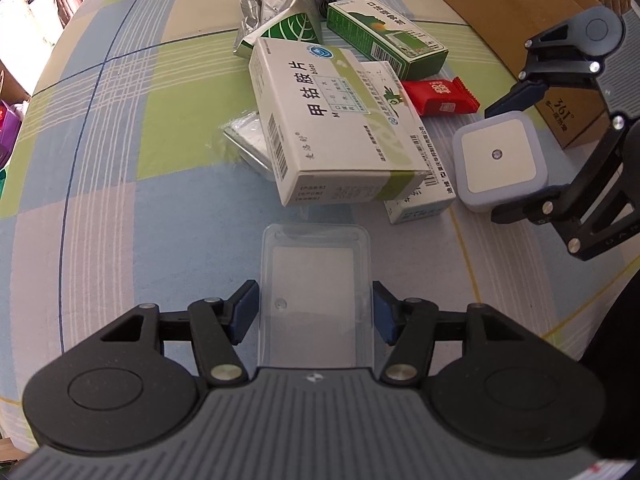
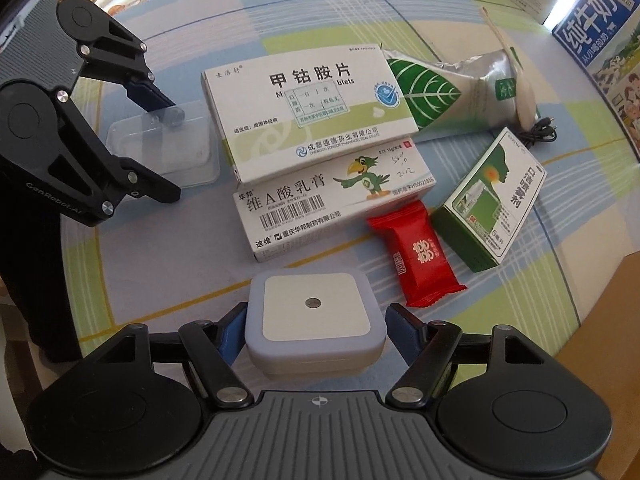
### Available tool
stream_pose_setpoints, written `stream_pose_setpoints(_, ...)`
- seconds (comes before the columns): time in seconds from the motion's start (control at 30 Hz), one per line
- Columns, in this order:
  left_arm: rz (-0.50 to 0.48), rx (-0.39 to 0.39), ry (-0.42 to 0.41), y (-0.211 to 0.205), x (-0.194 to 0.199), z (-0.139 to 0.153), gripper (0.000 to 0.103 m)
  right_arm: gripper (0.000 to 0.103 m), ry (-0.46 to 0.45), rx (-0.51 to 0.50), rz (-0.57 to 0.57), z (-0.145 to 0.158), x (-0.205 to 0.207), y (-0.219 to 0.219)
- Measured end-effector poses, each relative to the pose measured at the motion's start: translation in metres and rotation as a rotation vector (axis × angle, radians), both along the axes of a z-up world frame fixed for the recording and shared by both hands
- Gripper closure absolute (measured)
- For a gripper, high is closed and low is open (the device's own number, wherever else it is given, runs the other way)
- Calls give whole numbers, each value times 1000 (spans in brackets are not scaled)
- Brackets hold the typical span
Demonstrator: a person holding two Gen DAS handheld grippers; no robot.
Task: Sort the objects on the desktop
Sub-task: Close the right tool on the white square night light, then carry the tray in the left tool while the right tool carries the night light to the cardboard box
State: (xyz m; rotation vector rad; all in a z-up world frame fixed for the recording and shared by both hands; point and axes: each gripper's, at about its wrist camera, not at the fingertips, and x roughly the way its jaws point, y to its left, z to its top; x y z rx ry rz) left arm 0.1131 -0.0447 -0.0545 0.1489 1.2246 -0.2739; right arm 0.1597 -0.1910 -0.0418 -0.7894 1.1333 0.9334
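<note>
While glossy cartons overlap, a clear plastic tray [image 1: 316, 280] lies flat.

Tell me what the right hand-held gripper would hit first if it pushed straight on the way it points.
The square night light: it already sits between the right hand-held gripper fingers. Straight on, it likely meets the checked tablecloth beneath it, though depth is unclear.

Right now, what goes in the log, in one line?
left gripper: straddling clear plastic case, grip unclear | right gripper: open around night light | both on checked tablecloth
</note>
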Motion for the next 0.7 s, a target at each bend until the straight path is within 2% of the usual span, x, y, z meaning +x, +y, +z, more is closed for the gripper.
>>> stream_pose_setpoints(0.07,-5,4,-2,0,0,1,48,33,13,3,-14,-1,2,0)
stream_pose_setpoints(0.1,-8,7,-6,0,0,1,48,39,19,8,-19,-1,2,0)
stream_pose_setpoints(0.37,-17,35,-19,2,-4,4,51,40,-1,62,-88,17,4,-6)
stream_pose_setpoints(0.7,-39,17,-63,-1,-16,43,51,40,-52,158,-197,61,-5,-20)
